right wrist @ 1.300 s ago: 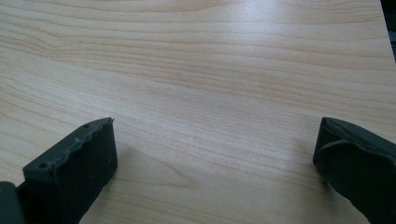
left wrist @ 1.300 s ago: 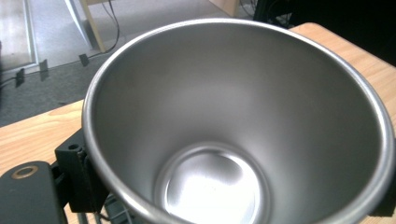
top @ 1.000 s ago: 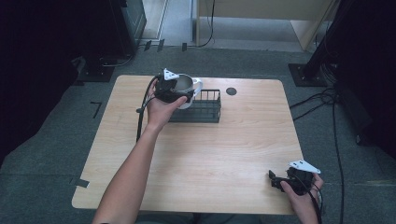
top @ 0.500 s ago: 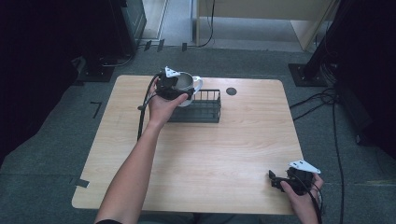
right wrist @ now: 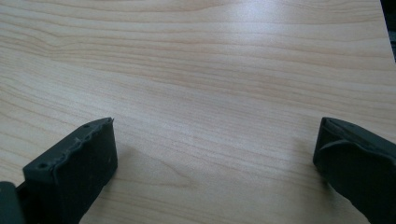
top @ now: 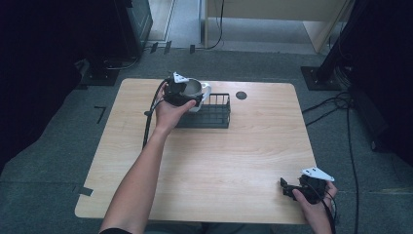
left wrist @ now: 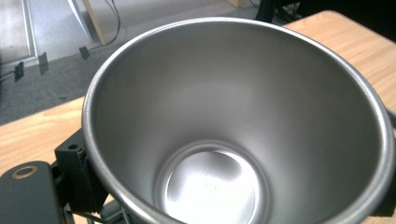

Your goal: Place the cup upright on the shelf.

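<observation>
Steel cup barely shifted, over wire rack

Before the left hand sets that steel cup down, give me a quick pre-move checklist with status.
1. Grip: left gripper holds the shiny steel cup with white outer wall at its rim, a jaw showing outside the wall: ok.
2. Cup empty: bare bottom in the left gripper view: ok.
3. Position: cup sits at the left end of the black wire rack; touching or above, cannot tell.
4. Rack contents: no other item seen in it: ok.
5. Right gripper parked at the light wooden table's near right corner, jaws apart, holding nothing: ok.
</observation>
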A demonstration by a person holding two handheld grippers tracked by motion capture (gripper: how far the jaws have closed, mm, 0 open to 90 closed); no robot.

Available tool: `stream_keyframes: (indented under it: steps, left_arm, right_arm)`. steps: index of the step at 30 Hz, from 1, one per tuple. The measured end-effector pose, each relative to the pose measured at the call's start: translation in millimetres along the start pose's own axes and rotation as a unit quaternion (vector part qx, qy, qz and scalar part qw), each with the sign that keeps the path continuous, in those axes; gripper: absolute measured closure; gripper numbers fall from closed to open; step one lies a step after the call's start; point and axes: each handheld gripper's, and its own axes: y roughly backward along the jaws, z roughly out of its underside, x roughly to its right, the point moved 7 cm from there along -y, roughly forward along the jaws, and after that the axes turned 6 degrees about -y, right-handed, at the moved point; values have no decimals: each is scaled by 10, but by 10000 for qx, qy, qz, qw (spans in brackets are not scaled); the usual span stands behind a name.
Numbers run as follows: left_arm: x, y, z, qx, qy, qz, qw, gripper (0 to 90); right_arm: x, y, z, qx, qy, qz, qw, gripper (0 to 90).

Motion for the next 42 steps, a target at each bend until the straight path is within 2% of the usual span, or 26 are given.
stream_keyframes:
  steps: [3,9,14,16,20,26,29,32,34,39,42]
  left_arm:
    - [22,-71,90,-150,-60,28,9999,79]
    - [21,-127,195,-232,-29,39,9997,76]
    - [15,-108,198,-259,-51,23,9996,59]
    - [5,-60,154,-131,37,4,9999,34]
    - [3,-16,126,-101,66,4,9999,18]
    - [-15,133,47,106,227,173,9995,19]
    - [-40,247,-6,267,310,207,9989,19]
    - [-57,359,-20,328,319,191,9988,18]
    - [-68,428,-10,374,350,130,9986,18]
    - [-75,613,64,553,499,320,9967,0]
    - [-87,758,127,662,580,316,9956,0]
  right_arm:
    - [-1,1,1,-4,-8,0,10000,0]
    - [0,0,0,-1,-3,-2,10000,0]
    - [0,0,0,-2,-2,-1,10000,0]
    - [-1,1,1,-4,-7,1,10000,0]
    - [0,0,0,-1,-1,-1,10000,0]
    - [0,0,0,-1,0,0,10000,0]
    - [0,0,0,-1,1,0,10000,0]
    - [0,0,0,-1,1,0,10000,0]
    - [0,0,0,-2,0,0,10000,0]
    - [-1,0,0,-3,-3,1,10000,0]
    - [0,0,0,-3,-1,1,10000,0]
